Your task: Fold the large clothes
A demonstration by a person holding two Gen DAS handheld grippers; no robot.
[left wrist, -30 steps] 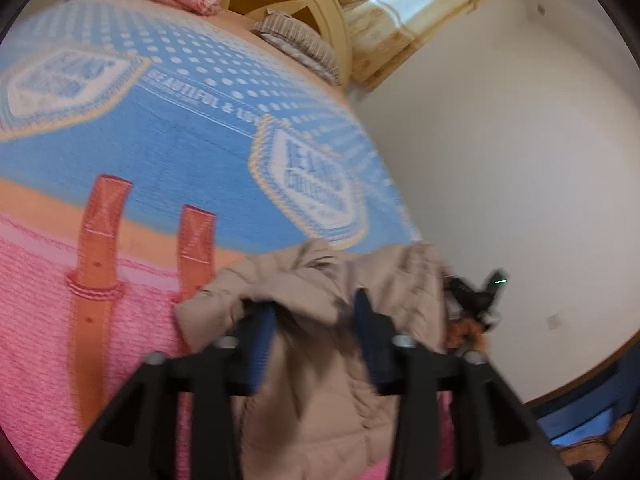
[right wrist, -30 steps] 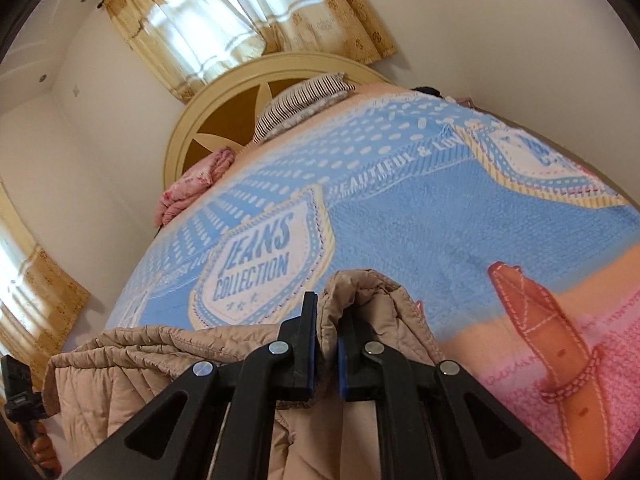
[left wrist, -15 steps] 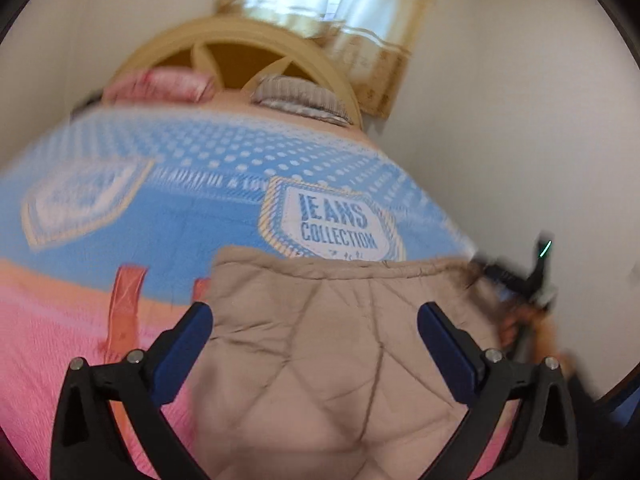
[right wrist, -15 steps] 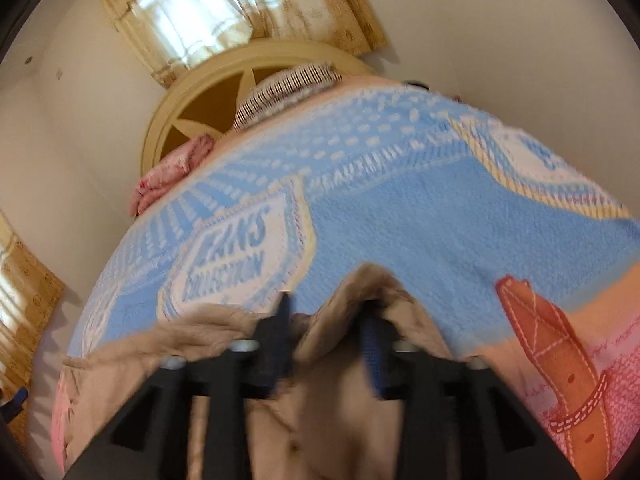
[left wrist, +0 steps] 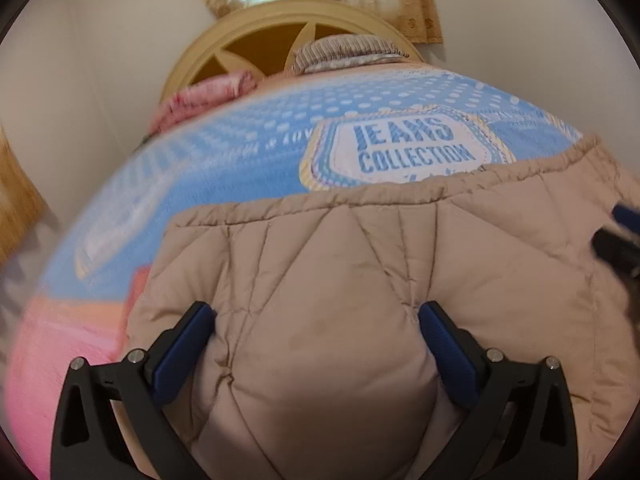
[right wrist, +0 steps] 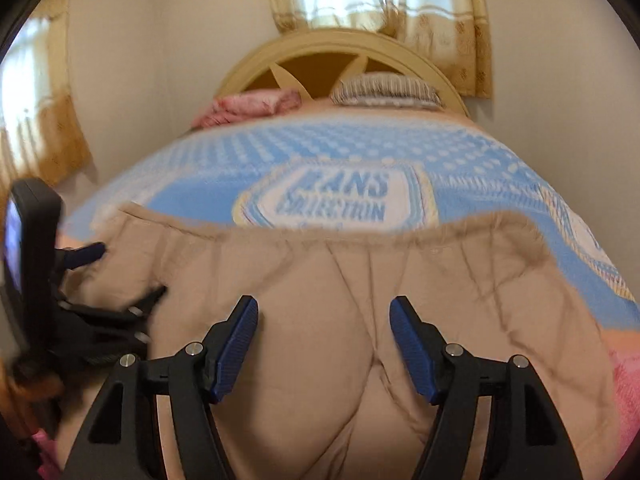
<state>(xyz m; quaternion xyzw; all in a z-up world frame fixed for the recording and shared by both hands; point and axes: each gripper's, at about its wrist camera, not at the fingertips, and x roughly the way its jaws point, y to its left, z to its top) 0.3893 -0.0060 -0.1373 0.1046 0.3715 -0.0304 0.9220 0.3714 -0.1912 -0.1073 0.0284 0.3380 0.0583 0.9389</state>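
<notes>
Task progress, judged: quilted beige jacket (left wrist: pixel 340 280) lies spread on bed (left wrist: pixel 240 168), lower centre of frame in both views, far hem straight across blue blanket below "JEANS COLLECTION" badge (left wrist: pixel 404 148). Looks like one fold laid or garment flattened; cannot tell which. Further folds likely left.

Left claw (left wrist: pixel 316 344): spread wide, jacket between fingers, pads not pressing.
Right claw (right wrist: pixel 324 344): jaws opening, fabric between, not pinched.

Containers: none visible. Pillows (right wrist: pixel 384 90) at headboard, upper centre.
</notes>
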